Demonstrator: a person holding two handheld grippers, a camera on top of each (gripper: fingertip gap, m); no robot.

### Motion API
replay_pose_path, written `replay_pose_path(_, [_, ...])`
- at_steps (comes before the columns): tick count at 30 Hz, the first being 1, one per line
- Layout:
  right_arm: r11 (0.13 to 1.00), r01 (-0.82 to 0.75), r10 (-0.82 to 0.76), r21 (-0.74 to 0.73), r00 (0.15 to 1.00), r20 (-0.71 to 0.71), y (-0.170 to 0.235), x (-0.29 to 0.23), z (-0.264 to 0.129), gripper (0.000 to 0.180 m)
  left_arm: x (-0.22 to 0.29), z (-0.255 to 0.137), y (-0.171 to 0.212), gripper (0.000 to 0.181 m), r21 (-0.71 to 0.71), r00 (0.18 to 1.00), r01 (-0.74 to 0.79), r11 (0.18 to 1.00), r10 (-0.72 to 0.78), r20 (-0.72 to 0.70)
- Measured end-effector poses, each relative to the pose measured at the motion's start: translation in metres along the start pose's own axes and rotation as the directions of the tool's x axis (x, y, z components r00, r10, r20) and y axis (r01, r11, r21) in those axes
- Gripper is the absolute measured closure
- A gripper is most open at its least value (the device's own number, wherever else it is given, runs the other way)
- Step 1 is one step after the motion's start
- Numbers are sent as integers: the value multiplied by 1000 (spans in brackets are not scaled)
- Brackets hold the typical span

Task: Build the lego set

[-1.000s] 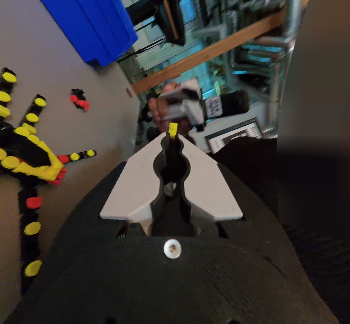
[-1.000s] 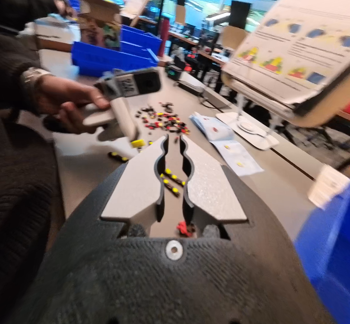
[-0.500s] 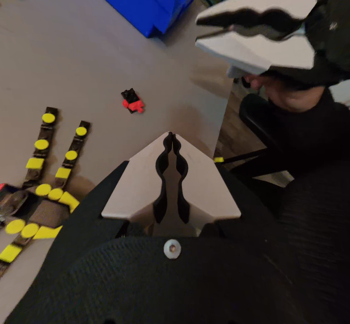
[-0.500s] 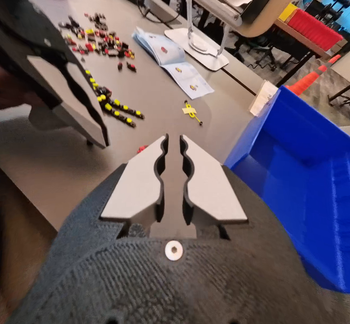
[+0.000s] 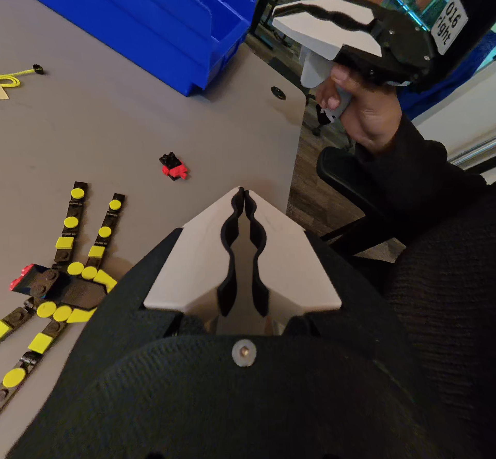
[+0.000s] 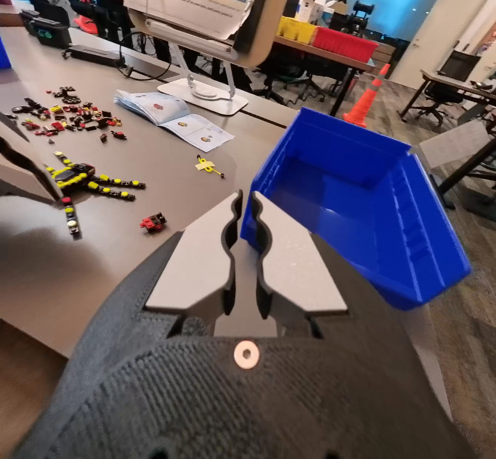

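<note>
A: While both tongs hang empty, left tongs (image 5: 242,191) pinched closed and right tongs (image 6: 246,194) slightly parted, where's the lego model (image 6: 72,177)?

B: On the table (image 6: 166,166), left of the blue bin (image 6: 375,220); a careless reach could scatter its legs.

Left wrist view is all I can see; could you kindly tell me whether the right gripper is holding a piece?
Observer: No. The right gripper has a narrow gap between its fingertips, with nothing in it.
Operator: Thank you. Is anything inside the blue bin?
Observer: The blue bin looks empty, as far as its inside shows.
Operator: Where are the spare pieces?
Observer: A pile of loose pieces lies at the far left of the table, left of an open booklet.
</note>
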State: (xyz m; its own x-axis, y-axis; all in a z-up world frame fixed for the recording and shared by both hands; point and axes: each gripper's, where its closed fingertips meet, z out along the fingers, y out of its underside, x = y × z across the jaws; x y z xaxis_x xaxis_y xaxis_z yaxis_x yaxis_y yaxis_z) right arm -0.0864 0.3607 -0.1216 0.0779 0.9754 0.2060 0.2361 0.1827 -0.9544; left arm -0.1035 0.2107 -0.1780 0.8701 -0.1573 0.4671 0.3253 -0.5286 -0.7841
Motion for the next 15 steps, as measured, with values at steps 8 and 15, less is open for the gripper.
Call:
replay_pose_path(8, [989, 78, -84, -122, 995, -46, 37, -13, -50, 175, 24, -26, 6, 181, 116, 998, 67, 991, -65, -19])
replay_pose_path(15, [994, -88, 90, -72, 996, 28, 45, -34, -105, 169, 73, -40, 55, 181, 146, 995, 16, 989, -29, 91])
